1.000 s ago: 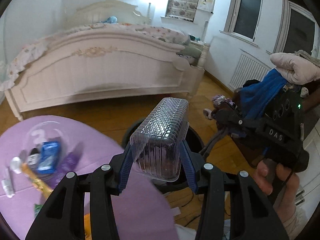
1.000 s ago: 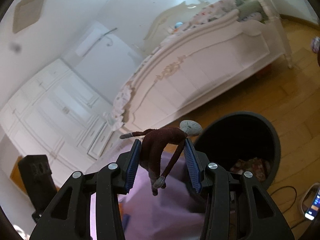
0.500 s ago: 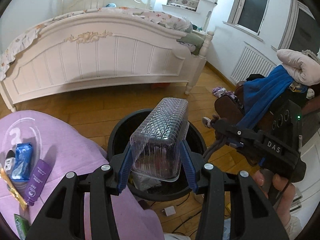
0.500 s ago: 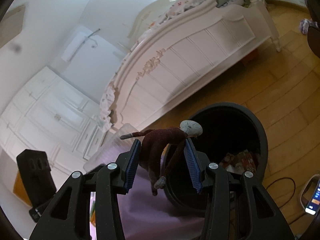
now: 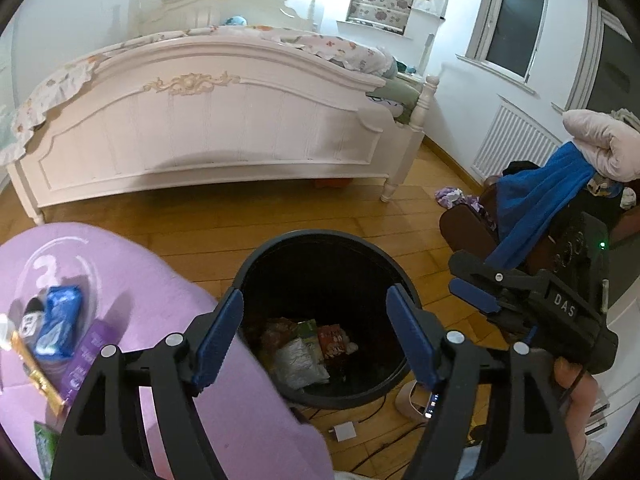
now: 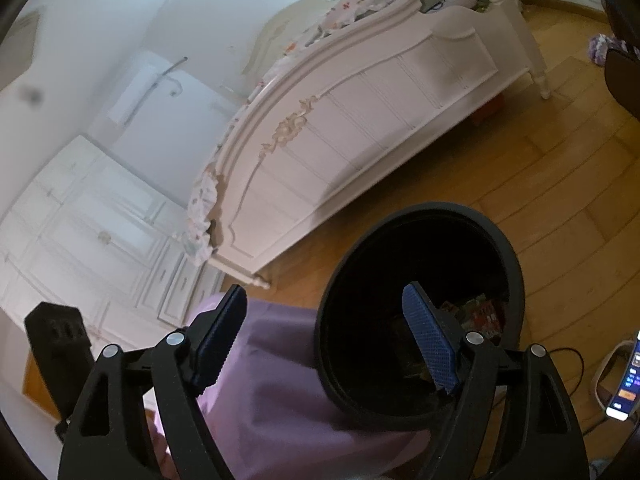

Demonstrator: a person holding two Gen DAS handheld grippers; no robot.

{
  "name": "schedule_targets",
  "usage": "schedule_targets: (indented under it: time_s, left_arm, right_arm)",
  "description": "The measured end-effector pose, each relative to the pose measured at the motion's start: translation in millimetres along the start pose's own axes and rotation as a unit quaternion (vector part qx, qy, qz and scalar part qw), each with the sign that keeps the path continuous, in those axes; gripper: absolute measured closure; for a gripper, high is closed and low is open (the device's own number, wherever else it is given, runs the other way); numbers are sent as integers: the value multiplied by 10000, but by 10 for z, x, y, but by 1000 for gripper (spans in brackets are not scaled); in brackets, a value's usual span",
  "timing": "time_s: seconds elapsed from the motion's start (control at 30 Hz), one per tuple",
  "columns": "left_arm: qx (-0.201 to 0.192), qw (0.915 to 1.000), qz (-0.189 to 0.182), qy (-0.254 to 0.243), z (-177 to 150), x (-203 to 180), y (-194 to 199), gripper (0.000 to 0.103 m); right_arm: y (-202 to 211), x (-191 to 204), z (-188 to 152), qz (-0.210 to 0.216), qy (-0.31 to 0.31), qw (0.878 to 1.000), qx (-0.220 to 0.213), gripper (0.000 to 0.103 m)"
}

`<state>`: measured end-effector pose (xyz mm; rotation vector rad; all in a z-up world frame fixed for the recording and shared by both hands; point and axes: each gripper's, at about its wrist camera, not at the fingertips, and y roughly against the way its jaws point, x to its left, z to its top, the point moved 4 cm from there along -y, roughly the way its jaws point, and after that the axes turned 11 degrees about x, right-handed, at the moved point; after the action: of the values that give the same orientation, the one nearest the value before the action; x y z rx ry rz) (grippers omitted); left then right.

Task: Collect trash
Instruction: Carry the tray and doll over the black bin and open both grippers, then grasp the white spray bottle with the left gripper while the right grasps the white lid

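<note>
Right now, from the left wrist, the left gripper [image 5: 314, 336] hangs over the black bin [image 5: 320, 240], its blue pads spread and still opening with nothing between them. Down in the bin lies trash [image 5: 306, 350]: crumpled wrappers, one silvery, one red, one greenish. To the left, just beside the bin, a purple-covered table [image 5: 168, 280] bears a blue packet [image 5: 58, 326], a gold bar wrapper [image 5: 38, 376] and a purple packet [image 5: 86, 360]. At the right edge the right gripper [image 5: 476, 284] shows side-on, held in a hand [image 5: 576, 392], also over the bin's rim. A white bed [image 5: 208, 132] stands behind on the wooden floor. From the right wrist, the right gripper [image 6: 328, 340] is likewise opening and empty, one pad over the purple cloth [image 6: 280, 380], the other over the bin's [image 6: 516, 280] mouth. Inside it is dark; I think I make out red wrappers [image 6: 480, 316] at the bottom. A lit phone [image 6: 628, 380] lies on the floor at the right.
</note>
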<state>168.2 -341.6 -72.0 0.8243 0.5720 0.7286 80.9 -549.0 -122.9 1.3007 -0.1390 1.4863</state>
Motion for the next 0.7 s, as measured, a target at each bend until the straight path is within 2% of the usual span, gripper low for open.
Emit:
schedule_targets:
  time_s: [0.13, 0.33, 0.53, 0.63, 0.7]
  left_arm:
    - [-85, 9997, 134, 200, -101, 182, 184, 29]
    - [-291, 9957, 462, 751, -351, 701, 563, 29]
    - [-422, 9836, 878, 1519, -697, 1489, 932, 29]
    - [-331, 9753, 1351, 1714, -901, 1907, 1029, 29]
    - [-164, 9670, 1596, 1979, -1051, 2223, 1051, 29]
  right_arm:
    - [-14, 198, -83, 12, 182, 9998, 75, 23]
    - [-184, 674, -249, 45, 669, 9973, 309, 23]
    - [-485, 1275, -490, 39, 1365, 9882, 689, 23]
    - [-661, 1588, -610, 13, 1747, 9806, 892, 23]
    - [-788, 1799, -690, -12, 2032, 9737, 1029, 24]
